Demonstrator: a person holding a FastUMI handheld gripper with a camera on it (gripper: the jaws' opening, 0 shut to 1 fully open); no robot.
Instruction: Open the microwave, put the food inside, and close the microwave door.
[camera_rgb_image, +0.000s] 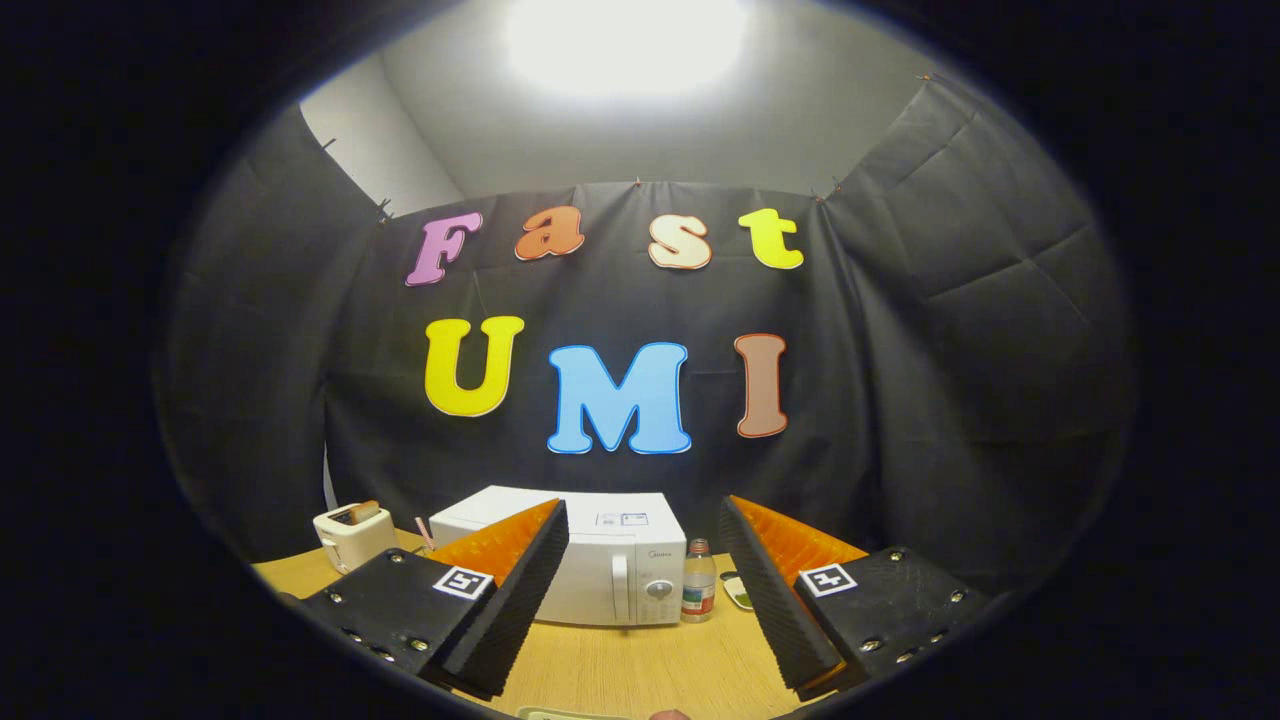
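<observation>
Your tool (640, 600) sits low in the centre of the frame with its two fingers spread wide, holding nothing. The gap between them frames the lower middle of the picture.

In that gap, beyond the fingertips, stands a white microwave (600, 565) on a pale wooden surface (640, 670). Its door is shut. A vertical handle (619, 588) runs down the front near the right side, with a round dial (658, 589) just to its right. The left finger hides part of the microwave's left half.

Just right of the microwave stands a small clear bottle (698, 581) with a label. Right of the bottle, partly behind the right finger, lies a small flat dish (738, 593); what is on it is too small to tell. At the lower left of the frame, left of the microwave, a cream toaster (352, 535) holds a slice of toast (362, 512). Which item counts as the food, you cannot tell from here.

The task looks to be at its very start: the door-opening step is in hand and not yet begun. The tool is level, aimed straight at the microwave's front, well back from it. The next move likely calls for advancing toward the handle and narrowing the fingers around it to pull the door open.
</observation>
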